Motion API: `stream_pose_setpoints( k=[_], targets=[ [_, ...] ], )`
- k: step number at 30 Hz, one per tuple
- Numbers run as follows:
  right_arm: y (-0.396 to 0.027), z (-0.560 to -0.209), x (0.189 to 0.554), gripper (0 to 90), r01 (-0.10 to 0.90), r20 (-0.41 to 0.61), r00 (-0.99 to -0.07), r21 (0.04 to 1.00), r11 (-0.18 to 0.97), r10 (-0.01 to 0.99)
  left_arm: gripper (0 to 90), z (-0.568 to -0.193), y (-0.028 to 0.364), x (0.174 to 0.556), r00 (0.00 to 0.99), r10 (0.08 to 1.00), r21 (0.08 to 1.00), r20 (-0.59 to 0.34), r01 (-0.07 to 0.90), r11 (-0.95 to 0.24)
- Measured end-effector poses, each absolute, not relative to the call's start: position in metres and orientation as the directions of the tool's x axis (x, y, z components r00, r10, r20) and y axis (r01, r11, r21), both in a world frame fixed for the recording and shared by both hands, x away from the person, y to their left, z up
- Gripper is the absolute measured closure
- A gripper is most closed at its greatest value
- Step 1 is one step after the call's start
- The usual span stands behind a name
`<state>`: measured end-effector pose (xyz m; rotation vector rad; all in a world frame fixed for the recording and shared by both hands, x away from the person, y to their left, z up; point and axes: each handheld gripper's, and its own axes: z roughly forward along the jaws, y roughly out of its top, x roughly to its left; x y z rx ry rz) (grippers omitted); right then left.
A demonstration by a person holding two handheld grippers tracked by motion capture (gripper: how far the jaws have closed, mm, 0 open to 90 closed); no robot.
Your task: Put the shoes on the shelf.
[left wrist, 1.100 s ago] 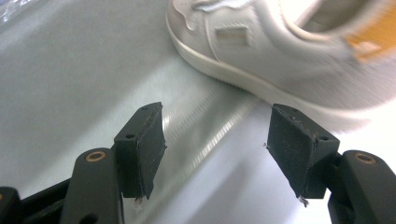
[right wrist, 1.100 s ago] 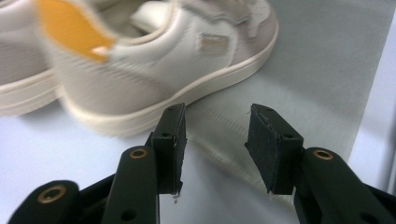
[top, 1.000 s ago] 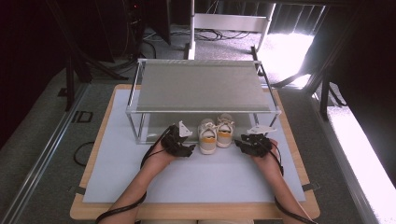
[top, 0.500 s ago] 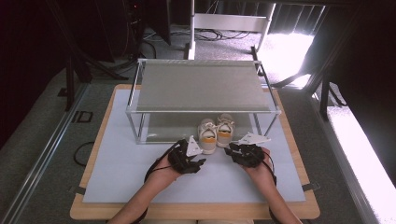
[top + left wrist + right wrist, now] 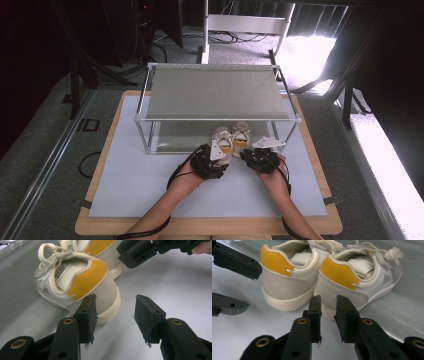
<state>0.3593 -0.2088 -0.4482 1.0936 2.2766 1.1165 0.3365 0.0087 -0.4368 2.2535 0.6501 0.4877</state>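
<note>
Both shoes (image 5: 231, 141) sit heels-out at the shelf (image 5: 216, 93) mouth. Left gripper (image 5: 114, 315) fingers gape empty; right gripper (image 5: 329, 315) fingers have just been closing, nearly together, holding nothing.

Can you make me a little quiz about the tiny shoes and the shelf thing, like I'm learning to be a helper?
1. What colour are the heel patches on the shoes? A) orange-yellow B) blue C) green
2. True or false: the shoes stand on the top shelf of the metal rack.
3. How many shoes are there?
Key: 1 A. 2 false: they stand below the top shelf, at the rack's front edge. 3 two.
</note>
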Motion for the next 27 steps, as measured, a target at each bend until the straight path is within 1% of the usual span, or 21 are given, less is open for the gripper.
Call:
stream_pose_setpoints(
  k=[4, 8, 15, 18, 21, 27],
  targets=[
    [-0.209, -0.449, 0.361, 75.1, 0.484, 0.012, -0.625, 0.79, 0.375, 0.781, 56.5, -0.438, 0.01, 0.344, 0.794, 0.584, 0.73, 0.167, 0.299, -0.615],
    [-0.208, -0.449, 0.362, 74.7, 0.484, 0.006, -0.619, 0.79, 0.375, 0.785, 56.5, -0.438, 0.01, 0.352, 0.798, 0.582, 0.729, 0.159, 0.303, -0.614],
    [-0.206, -0.451, 0.37, 72.8, 0.484, 0.002, -0.606, 0.795, 0.367, 0.796, 56.5, -0.439, 0.008, 0.363, 0.793, 0.582, 0.727, 0.178, 0.292, -0.621],
    [-0.206, -0.452, 0.372, 73.3, 0.488, 0.006, -0.597, 0.796, 0.358, 0.802, 56.4, -0.441, 0.007, 0.368, 0.784, 0.59, 0.724, 0.193, 0.292, -0.625],
    [-0.206, -0.452, 0.374, 73.6, 0.488, 0.001, -0.592, 0.796, 0.358, 0.806, 56.3, -0.442, 0.007, 0.375, 0.786, 0.599, 0.738, 0.154, 0.311, -0.599],
    [-0.208, -0.454, 0.382, 72.9, 0.501, 0.004, -0.572, 0.793, 0.346, 0.82, 56.2, -0.443, 0.002, 0.382, 0.783, 0.591, 0.723, 0.193, 0.294, -0.625]
  ],
)
